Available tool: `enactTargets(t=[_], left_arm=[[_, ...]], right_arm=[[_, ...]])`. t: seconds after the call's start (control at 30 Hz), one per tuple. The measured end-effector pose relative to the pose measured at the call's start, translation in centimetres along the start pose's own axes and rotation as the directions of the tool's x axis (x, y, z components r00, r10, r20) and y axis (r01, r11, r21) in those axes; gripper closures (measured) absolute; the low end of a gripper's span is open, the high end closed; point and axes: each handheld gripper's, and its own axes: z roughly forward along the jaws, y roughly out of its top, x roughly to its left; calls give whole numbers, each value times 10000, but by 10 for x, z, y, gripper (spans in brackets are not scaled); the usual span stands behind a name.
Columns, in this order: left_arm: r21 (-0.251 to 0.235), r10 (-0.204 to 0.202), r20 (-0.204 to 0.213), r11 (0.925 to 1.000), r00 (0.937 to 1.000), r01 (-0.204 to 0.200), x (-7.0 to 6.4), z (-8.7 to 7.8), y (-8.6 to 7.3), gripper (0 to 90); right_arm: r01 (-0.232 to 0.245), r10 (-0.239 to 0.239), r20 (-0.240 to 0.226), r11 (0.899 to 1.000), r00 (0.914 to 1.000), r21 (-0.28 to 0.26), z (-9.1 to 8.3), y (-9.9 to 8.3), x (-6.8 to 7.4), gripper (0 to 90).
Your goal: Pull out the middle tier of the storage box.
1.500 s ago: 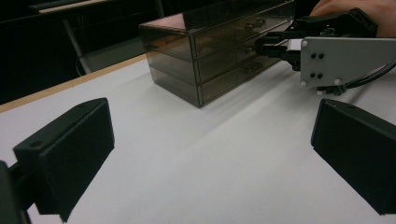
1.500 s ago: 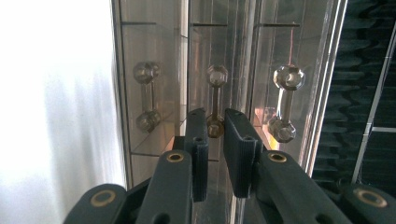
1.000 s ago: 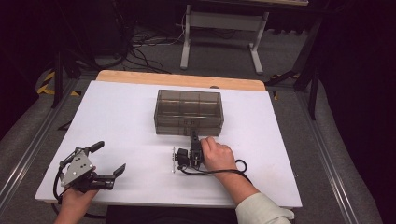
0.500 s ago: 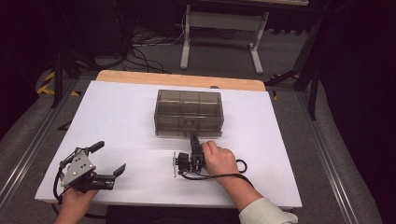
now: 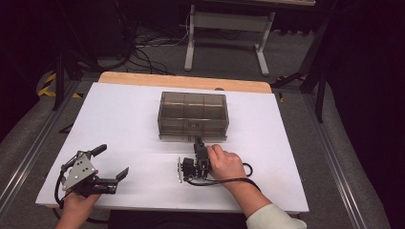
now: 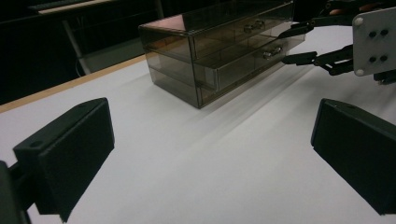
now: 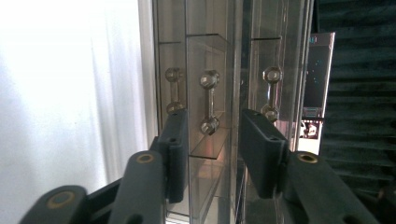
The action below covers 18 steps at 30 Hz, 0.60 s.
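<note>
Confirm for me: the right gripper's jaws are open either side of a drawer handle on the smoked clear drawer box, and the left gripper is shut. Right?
Not quite. The left gripper is open: the left gripper view shows its jaws wide apart over bare table. The right gripper does stand open around the drawer handle of the drawer box.

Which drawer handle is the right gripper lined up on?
The lower drawer's handle: it sits between the open jaws of the right gripper. The upper drawer's handle lies off to one side.
</note>
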Motion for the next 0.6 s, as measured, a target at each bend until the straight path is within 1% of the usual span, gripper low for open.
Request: enactTargets(t=[0.07,0.1,0.23,0.3,0.33,0.37,0.4,0.43,0.47,0.5,0.53,0.6], left_arm=[[-3,-13,-7,10000,10000,13,0,0,0,3],[-5,-15,-7,10000,10000,15,0,0,0,3],[-4,-11,-1,10000,10000,11,0,0,0,3],[-4,-15,2,10000,10000,15,0,0,0,3],[-3,-11,3,10000,10000,11,0,0,0,3],[1,-19,8,10000,10000,19,0,0,0,3],[-3,-23,10,10000,10000,23,0,0,0,3],[-33,-56,17,10000,10000,56,0,0,0,3],[-34,-47,19,10000,10000,48,0,0,0,3],[-3,-18,29,10000,10000,18,0,0,0,3],[22,42,0,10000,10000,-42,0,1,0,3],[22,89,-26,10000,10000,-89,0,1,0,3]], right_arm=[[-121,120,-24,9998,9999,-144,-2,0,-2,591],[-257,256,-136,9996,9996,-101,-3,0,-3,586],[-307,301,-155,9986,9994,-431,-5,-2,-8,552],[-531,519,-295,9977,9982,-423,-7,-3,-10,527],[-621,606,-292,9968,9977,-509,-8,-4,-12,518],[-557,538,-273,9959,9982,-710,-8,-4,-15,507],[-897,872,-395,9937,9954,-677,-10,-5,-16,501],[-910,877,-416,9920,9953,-876,-10,-6,-19,501],[-1244,1195,-606,9887,9910,-842,-12,-7,-20,501],[-1199,1115,-827,9873,9903,-1042,-13,-7,-25,487],[-1452,1348,-1022,9841,9856,-1025,-14,-8,-26,481],[-1466,1320,-1212,9817,9838,-1212,-15,-10,-30,474]])
